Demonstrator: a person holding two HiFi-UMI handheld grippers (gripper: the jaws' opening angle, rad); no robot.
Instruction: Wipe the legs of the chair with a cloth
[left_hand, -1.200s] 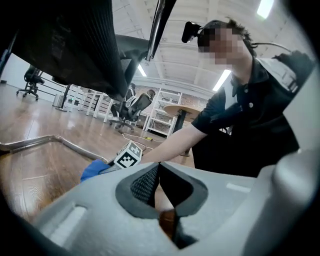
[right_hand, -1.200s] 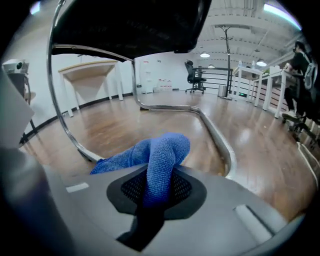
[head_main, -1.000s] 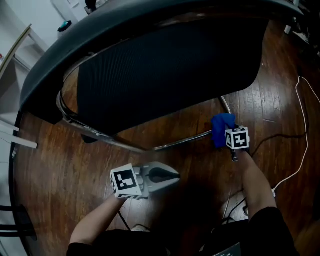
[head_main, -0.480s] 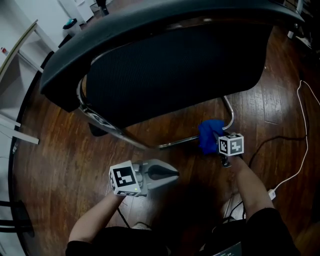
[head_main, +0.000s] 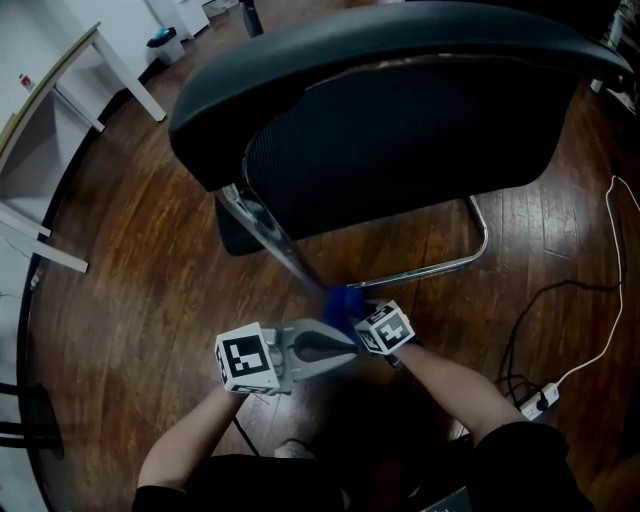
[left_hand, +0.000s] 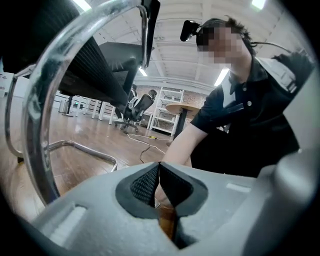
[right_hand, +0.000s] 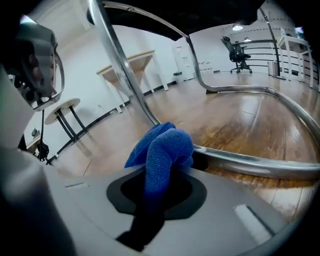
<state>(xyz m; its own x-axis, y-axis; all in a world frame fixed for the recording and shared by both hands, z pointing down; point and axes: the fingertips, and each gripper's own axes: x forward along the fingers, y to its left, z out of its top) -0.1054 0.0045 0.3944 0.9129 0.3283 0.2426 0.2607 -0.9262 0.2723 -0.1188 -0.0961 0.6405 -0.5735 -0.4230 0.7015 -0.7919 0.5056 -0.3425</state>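
Observation:
A black mesh chair (head_main: 400, 120) stands on chrome tube legs (head_main: 432, 269). My right gripper (head_main: 355, 312) is shut on a blue cloth (head_main: 343, 300). The cloth is pressed where the slanted leg (head_main: 268, 238) meets the floor bar. In the right gripper view the cloth (right_hand: 165, 150) bulges out of the jaws against the chrome bar (right_hand: 260, 162). My left gripper (head_main: 352, 350) hovers just below and left of it, shut with nothing held. In the left gripper view its pads (left_hand: 146, 184) meet, a curved chrome tube (left_hand: 45, 125) at left.
Dark wooden floor (head_main: 150, 270) all round. A white cable (head_main: 603, 325) runs to a power strip (head_main: 540, 398) at the right. A white desk frame (head_main: 60, 110) and a bin (head_main: 163, 40) stand at the upper left. Black bars (head_main: 20, 440) lie at the lower left.
My right gripper has slid the blue cloth leftward along the floor bar from its right bend to the front left corner, ending close beside my left gripper. The left gripper stayed put.

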